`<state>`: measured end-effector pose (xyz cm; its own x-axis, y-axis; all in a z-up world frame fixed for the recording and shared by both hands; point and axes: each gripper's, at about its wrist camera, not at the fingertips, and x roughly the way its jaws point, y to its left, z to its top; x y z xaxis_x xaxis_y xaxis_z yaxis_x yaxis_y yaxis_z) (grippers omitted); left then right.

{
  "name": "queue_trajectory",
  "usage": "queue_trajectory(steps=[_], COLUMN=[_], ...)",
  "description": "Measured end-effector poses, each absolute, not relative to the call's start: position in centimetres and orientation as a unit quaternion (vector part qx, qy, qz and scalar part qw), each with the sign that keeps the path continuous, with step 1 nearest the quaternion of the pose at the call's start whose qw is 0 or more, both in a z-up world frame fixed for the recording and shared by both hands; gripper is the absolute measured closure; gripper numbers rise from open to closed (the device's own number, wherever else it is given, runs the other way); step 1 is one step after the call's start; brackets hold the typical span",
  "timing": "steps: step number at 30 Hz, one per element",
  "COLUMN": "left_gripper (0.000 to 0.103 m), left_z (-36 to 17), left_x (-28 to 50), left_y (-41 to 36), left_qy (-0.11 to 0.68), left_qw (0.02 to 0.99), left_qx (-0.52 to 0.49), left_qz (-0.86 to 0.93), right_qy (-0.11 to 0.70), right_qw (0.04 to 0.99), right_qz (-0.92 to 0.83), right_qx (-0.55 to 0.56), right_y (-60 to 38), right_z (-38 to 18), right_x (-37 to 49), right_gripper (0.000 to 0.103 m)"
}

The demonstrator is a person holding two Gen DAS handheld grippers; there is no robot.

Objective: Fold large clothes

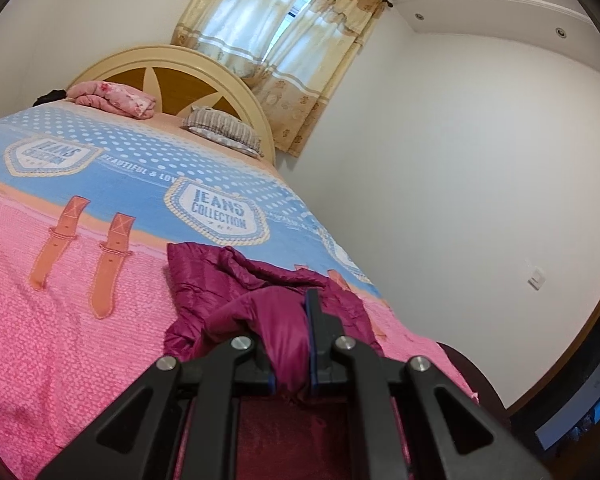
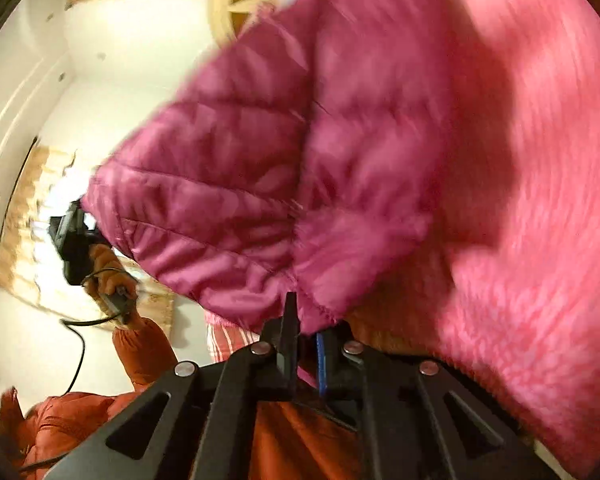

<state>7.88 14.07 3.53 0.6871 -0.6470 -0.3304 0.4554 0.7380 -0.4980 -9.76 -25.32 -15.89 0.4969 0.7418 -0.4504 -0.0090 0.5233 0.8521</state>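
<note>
Both grippers pinching the jacket, stretched between them

Left gripper and right gripper each clamp an edge of the maroon puffer jacket; it spans sideways between them over the bed.

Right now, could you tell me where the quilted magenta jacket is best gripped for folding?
Probably along its stitched hem edge, coming in from below as the right claw does: the edge is thin and flat, while the quilted body is puffy and slippery.
</note>
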Motion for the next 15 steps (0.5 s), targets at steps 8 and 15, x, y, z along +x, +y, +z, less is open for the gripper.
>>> queue_trajectory(steps=[8,15], left_gripper=[0.092,0.092], left_z=[4.5,2.4], left_x=[13.0,23.5], left_y=[13.7,11.3], left_qy=[0.271,0.338], left_qw=[0.907,0.902], left_qx=[-0.187,-0.169], left_qz=[-0.264,-0.208], right_qy=[0.313,0.273], right_qw=[0.846,0.854], right_qz=[0.216,0.179], right_qx=[0.374,0.406], right_y=[-32.9,-37.5], right_z=[-2.2,2.9], right_x=[-4.5,6.8], right_gripper=[0.099,0.099])
